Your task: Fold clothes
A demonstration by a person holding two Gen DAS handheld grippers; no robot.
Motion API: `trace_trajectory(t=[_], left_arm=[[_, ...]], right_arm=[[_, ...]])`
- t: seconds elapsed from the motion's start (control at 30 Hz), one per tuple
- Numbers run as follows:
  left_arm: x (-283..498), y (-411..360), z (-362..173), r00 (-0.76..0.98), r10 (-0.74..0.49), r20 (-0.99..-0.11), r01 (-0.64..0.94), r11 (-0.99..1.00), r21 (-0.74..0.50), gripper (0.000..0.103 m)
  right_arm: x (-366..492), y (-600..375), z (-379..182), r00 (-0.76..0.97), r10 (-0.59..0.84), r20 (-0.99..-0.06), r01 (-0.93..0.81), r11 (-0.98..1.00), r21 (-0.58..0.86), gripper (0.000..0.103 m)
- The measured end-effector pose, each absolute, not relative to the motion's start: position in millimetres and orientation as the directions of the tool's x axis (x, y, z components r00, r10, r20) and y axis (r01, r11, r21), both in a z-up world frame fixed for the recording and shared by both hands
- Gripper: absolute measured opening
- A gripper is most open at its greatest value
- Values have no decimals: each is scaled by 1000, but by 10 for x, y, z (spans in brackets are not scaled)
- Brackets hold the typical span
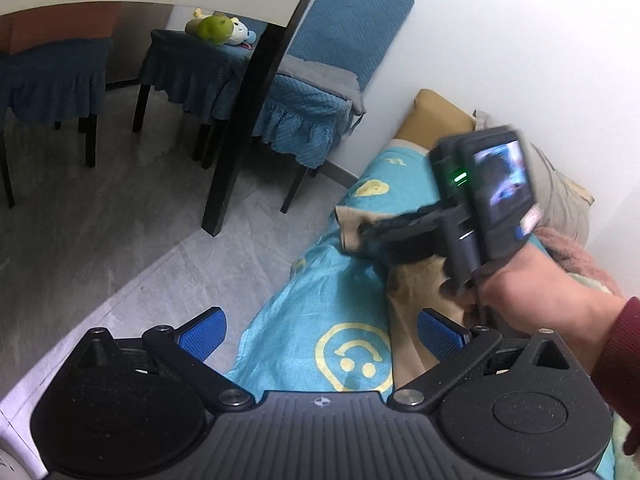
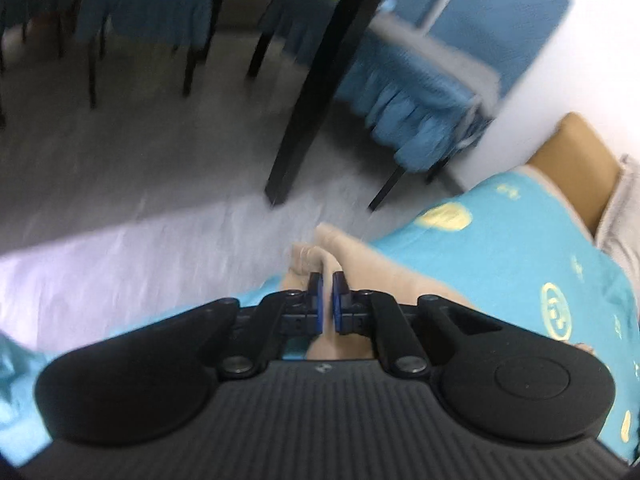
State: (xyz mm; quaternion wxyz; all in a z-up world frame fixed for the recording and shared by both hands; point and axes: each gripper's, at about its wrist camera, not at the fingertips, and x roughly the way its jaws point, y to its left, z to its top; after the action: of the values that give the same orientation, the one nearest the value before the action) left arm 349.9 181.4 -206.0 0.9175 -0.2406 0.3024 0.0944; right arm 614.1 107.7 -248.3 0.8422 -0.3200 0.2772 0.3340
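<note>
The whole right wrist view is smeared by motion blur: the chairs (image 2: 160, 12) at the far side and the table leg (image 2: 316, 92) have no sharp edges. In the left wrist view the right gripper (image 1: 362, 236) is blurred too, and its body hides much of the beige garment (image 1: 412, 280). Its small screen (image 1: 502, 176) is too blurred to read. The person's sleeve (image 1: 616, 364) is cut off by the right edge. The soft toys (image 1: 220, 30) on a far chair are partly hidden behind the tabletop's edge.
</note>
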Motion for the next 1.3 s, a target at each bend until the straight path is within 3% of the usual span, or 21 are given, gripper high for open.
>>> trace_trajectory(t=[0.13,0.33,0.47,0.6,0.67,0.73,0.77,0.8,0.83,0.87,1.0,1.2,1.27,1.3], left_arm=[[3511,1703,-2033,819,30,-574,-293,881,-372,103],[3559,1479,-2045,827,6,-563,-246,904,-350,103],[3590,1330,-2053,831,-10,-556,-213,918,-335,103],[3622,1181,-2061,835,-26,-549,-181,930,-320,103],[3637,1106,-2065,837,-35,-546,-165,936,-312,103],[3658,1038,-2090,834,-42,-550,-150,942,-300,103],[3669,1005,-2104,832,-46,-553,-143,945,-293,103],[3680,972,-2118,830,-49,-555,-136,948,-286,103],[3691,939,-2133,828,-53,-558,-128,951,-280,103],[3700,914,-2145,827,-55,-559,-123,954,-275,103],[3728,836,-2191,822,-54,-567,-112,961,-254,103],[3762,816,-2241,815,-55,-577,-110,963,-247,103],[3768,810,-2250,812,-55,-581,-108,964,-242,103],[3769,807,-2254,811,-55,-583,-107,965,-240,103]], right_arm=[[6044,575,-1997,737,440,-512,-621,741,-257,5],[5892,-523,-1448,904,266,-335,-293,955,-34,5],[5770,-1464,-1514,920,99,-379,-40,986,159,5],[5577,-2165,-1848,861,-4,-508,122,972,200,8],[5520,-2363,-2014,815,24,-580,116,972,202,8],[5422,-2387,-2072,803,50,-594,59,985,163,11],[5373,-2396,-2099,797,63,-600,29,989,142,19],[5325,-2404,-2126,791,75,-607,-1,993,122,32],[5276,-2413,-2153,785,87,-614,-31,994,102,65],[5241,-2386,-2141,803,85,-590,-55,996,69,89],[5182,-2184,-2081,861,112,-497,-163,985,-60,87],[5271,-1600,-2212,771,331,-544,-468,874,-132,86],[5349,-1412,-2328,727,321,-607,-513,841,-170,69],[5403,-1372,-2383,717,296,-631,-510,840,-186,68]])
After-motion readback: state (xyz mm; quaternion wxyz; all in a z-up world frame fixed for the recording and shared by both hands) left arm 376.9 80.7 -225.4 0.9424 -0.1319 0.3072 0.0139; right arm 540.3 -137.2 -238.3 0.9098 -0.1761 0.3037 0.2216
